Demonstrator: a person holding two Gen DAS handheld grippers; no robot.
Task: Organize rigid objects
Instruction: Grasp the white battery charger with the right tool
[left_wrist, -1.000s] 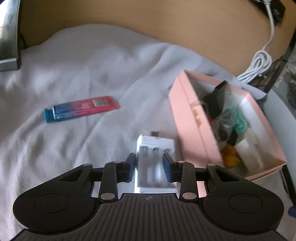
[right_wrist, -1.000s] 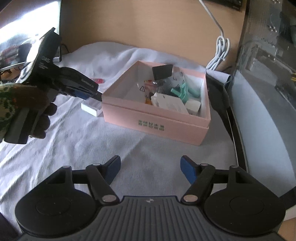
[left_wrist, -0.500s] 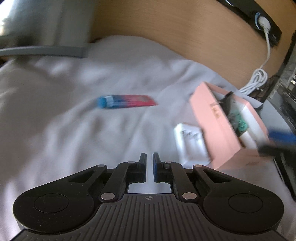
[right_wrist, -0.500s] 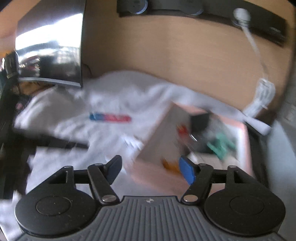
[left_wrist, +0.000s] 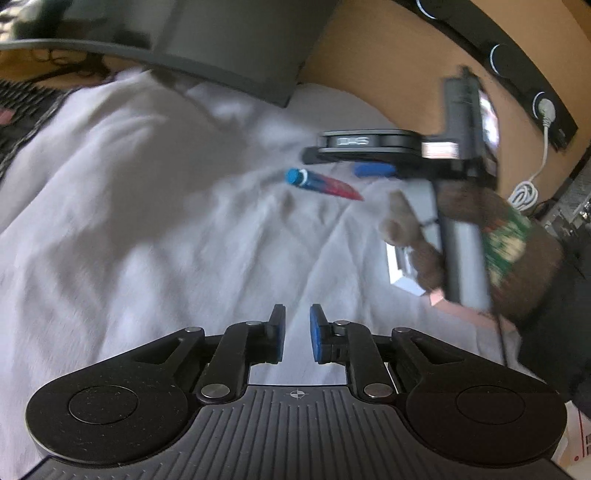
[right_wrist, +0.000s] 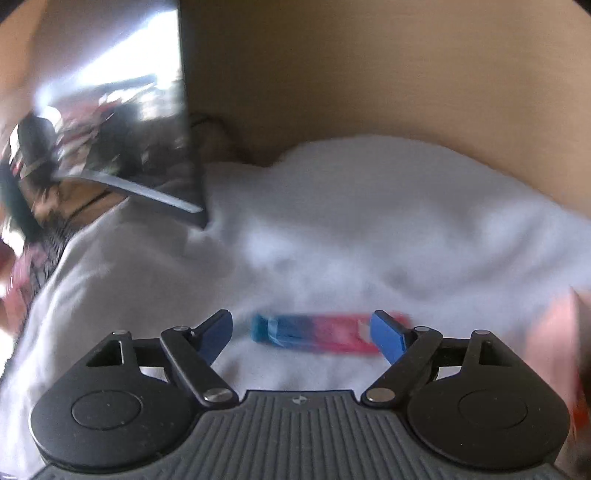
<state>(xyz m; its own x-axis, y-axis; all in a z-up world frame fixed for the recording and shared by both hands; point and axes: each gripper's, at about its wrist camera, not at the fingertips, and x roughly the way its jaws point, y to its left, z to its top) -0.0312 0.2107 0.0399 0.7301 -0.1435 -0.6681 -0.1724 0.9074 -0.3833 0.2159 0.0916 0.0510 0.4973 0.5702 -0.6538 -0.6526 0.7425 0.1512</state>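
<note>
A blue-and-red tube (right_wrist: 317, 334) with a blue cap lies on the white cloth (right_wrist: 332, 229). My right gripper (right_wrist: 303, 332) is open and hovers right over it, its fingers on either side of the tube's ends. In the left wrist view the tube (left_wrist: 321, 182) lies far ahead, with the right gripper (left_wrist: 369, 162) and the hand holding it above it. My left gripper (left_wrist: 297, 338) is nearly shut, with a narrow gap and nothing in it, low over bare cloth. A white battery charger (left_wrist: 400, 266) shows behind the hand.
A dark monitor (right_wrist: 122, 122) stands at the back left on the cloth. A wooden wall (right_wrist: 369, 74) runs behind. A pink box edge (right_wrist: 557, 343) shows at the right. A white cable (left_wrist: 528, 184) hangs at the far right.
My right gripper has swung left from the pink box to over the tube. My left gripper has left the charger, closed and pulled back to the left.
</note>
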